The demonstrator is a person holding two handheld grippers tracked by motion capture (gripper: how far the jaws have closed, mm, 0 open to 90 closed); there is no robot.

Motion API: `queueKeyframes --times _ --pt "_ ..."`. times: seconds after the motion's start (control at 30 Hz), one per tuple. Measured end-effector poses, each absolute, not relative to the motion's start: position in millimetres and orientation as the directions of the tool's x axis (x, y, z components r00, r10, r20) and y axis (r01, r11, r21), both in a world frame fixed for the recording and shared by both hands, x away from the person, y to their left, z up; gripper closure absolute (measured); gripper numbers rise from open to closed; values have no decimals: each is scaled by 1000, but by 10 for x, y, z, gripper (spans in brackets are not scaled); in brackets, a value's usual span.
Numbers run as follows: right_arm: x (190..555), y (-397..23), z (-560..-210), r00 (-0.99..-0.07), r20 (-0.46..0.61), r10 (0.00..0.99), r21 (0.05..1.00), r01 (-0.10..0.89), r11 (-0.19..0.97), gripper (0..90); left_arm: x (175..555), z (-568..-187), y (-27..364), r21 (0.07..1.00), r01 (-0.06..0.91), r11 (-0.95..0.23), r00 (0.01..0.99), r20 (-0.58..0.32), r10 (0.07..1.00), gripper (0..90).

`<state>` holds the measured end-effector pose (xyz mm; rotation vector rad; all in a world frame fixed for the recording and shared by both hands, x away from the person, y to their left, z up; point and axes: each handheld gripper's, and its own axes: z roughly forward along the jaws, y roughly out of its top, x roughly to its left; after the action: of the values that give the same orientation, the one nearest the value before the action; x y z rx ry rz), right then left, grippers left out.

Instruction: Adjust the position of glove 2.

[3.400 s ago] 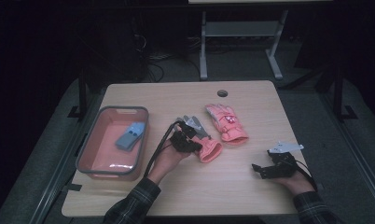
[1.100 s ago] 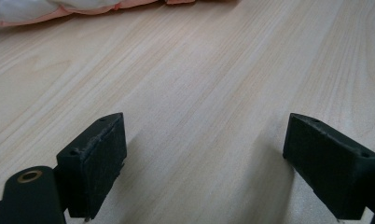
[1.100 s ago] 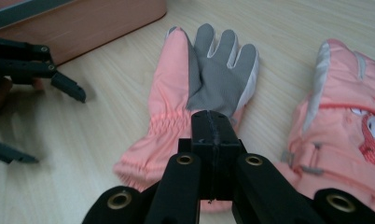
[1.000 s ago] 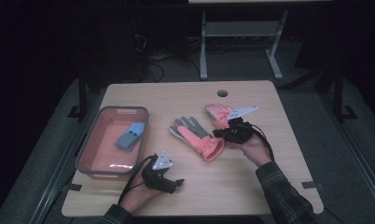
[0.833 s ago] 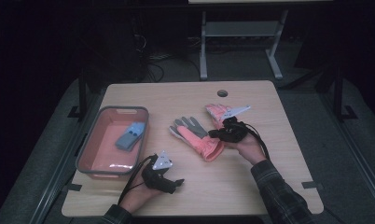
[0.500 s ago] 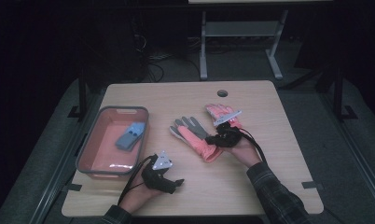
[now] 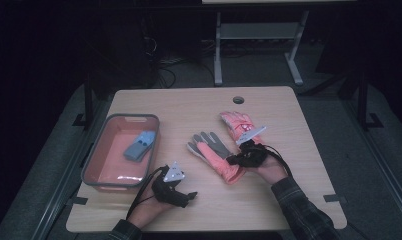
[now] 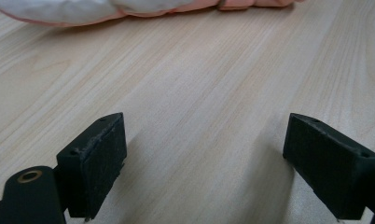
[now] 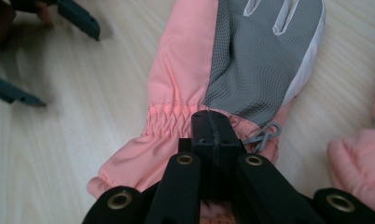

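A pink and grey glove is laid palm-up near the middle of the wooden table, its grey fingers pointing to the far left and its pink cuff to the near right. The right gripper is set down on that cuff. In the right gripper view its jaws are seen pressed together over the wrist of the glove, just where the gathered pink fabric meets the grey palm; whether any fabric is pinched between them cannot be told. A second pink glove is lying just beyond, to the far right of the first, and its edge is seen at the right of the right gripper view.

The left gripper is held low over the near left part of the table, well apart from the gloves. Its jaws are spread wide with only bare wood between them, as shown in the left gripper view.

At the left of the table a shallow pink tray with a grey rim is placed, and a small blue object is resting inside it.
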<state>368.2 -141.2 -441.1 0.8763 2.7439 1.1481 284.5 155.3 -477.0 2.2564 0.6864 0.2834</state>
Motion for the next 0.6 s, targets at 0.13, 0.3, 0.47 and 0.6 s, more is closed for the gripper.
queueKeyframes --times 0.13,0.3,0.47,0.6 --pt "3573 -1496 -4405 -850 170 499 663 473 580 900 2850 -4770 1549 719 389 -577 833 -6 554 125" --pt "3437 -1623 -4391 -863 165 478 655 458 601 900 2852 -4768 1548 717 388 -579 833 -5 553 125" --pt "3300 -1795 -4381 -871 178 458 646 454 614 900 2855 -4768 1549 717 386 -581 834 -2 552 125" --pt "3216 -1924 -4372 -877 174 447 642 445 624 900 2857 -4767 1547 717 385 -581 834 0 551 125"
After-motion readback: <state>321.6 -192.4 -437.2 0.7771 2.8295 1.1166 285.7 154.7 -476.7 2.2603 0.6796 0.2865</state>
